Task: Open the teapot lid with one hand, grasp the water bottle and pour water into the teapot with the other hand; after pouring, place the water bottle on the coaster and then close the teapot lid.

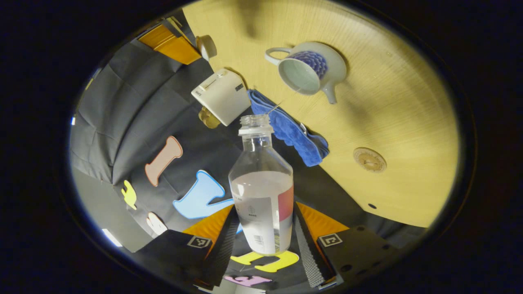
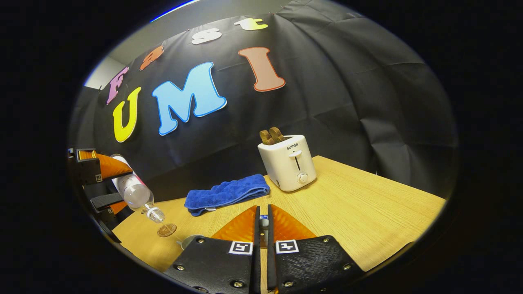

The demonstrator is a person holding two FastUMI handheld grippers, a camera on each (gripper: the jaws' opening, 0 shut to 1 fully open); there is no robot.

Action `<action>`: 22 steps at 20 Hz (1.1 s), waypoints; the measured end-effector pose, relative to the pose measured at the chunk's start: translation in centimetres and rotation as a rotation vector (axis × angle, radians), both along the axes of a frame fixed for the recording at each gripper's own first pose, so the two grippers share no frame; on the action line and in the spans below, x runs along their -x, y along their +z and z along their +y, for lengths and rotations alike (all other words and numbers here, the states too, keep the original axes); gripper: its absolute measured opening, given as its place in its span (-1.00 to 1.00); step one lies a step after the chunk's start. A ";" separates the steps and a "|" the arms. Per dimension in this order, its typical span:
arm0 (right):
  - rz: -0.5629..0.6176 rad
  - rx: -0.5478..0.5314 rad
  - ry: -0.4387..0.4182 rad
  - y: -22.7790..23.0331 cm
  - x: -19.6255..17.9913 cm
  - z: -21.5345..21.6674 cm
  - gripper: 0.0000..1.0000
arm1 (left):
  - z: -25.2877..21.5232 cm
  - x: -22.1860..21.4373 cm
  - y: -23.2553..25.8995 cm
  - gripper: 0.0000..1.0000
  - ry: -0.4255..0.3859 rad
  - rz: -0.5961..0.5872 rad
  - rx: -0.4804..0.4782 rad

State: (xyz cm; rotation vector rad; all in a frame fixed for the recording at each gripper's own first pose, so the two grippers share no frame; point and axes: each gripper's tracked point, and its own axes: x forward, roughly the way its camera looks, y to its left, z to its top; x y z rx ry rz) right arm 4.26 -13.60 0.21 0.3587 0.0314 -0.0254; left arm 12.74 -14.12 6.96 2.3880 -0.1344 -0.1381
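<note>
Pouring water bottle (image 1: 261, 192) (tilted) over open teapot (image 1: 306, 69)

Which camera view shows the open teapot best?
The left gripper view: the teapot shows whole on the table, with open mouth, handle and spout, and a thin stream from the water bottle reaching it. In the right gripper view, just a sliver of its rim.

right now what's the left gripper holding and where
The left gripper holds the water bottle by its lower body, tilted toward the open teapot.
</note>
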 end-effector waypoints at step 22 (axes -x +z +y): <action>0.007 0.058 0.015 -0.5 -0.5 1.4 -0.88 | 4.0 -3.0 -4.0 0.73 0.065 0.333 1.286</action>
